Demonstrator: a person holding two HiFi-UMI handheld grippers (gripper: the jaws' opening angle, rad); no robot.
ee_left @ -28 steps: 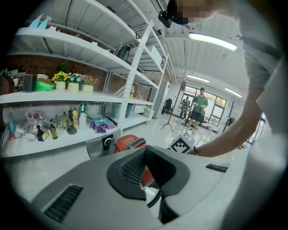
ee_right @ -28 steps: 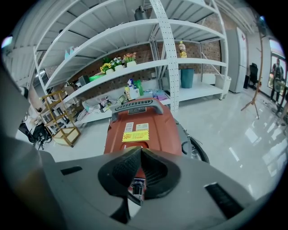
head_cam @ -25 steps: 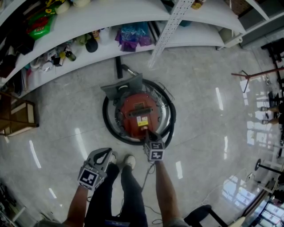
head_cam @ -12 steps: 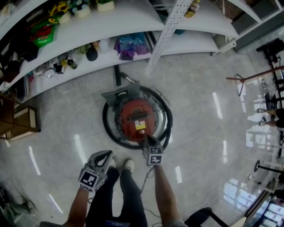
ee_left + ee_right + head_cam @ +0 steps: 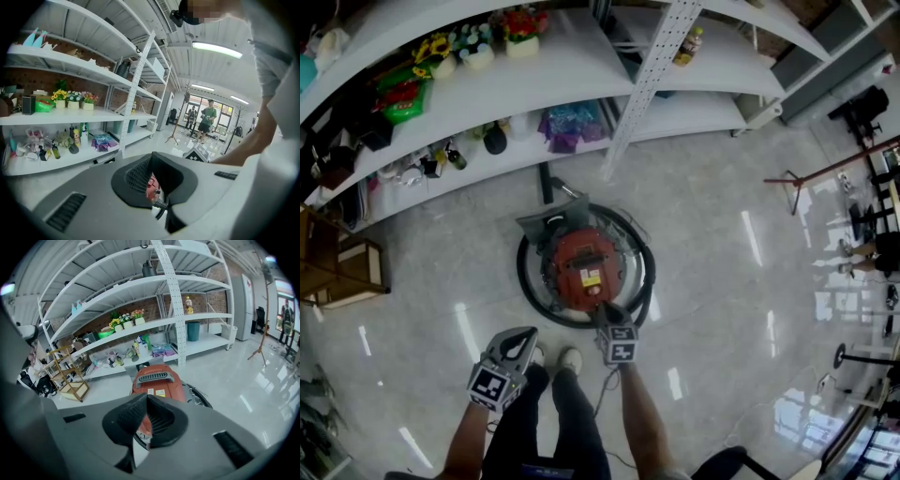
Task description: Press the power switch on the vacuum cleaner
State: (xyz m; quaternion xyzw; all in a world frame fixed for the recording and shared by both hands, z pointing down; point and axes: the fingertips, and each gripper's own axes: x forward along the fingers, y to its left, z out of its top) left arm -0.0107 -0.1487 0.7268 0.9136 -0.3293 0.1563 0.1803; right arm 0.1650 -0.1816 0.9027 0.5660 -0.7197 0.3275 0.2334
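Note:
A round red vacuum cleaner (image 5: 584, 267) stands on the shiny floor with its black hose (image 5: 525, 272) coiled around it. In the right gripper view the vacuum cleaner (image 5: 157, 383) shows a grey handle grille on top and two labels. My right gripper (image 5: 609, 314) hangs over the vacuum's near rim, jaws shut and empty; whether it touches the casing is hidden. In its own view the right gripper (image 5: 146, 400) points at the vacuum's front. My left gripper (image 5: 521, 339) is held low by my legs, left of the vacuum, shut on nothing. A sliver of the red casing (image 5: 152, 187) shows below the left gripper (image 5: 152, 157).
White shelves (image 5: 581, 66) behind the vacuum hold bottles, flower pots and a purple bag (image 5: 567, 127). A wooden rack (image 5: 337, 267) stands at the left, a coat stand (image 5: 811, 178) at the right. My shoes (image 5: 570, 359) are just short of the hose. People (image 5: 206, 119) stand far off.
The head view has risen, so the vacuum looks smaller and more shelving shows. The right gripper stays at the vacuum's near rim. The left gripper has barely moved.

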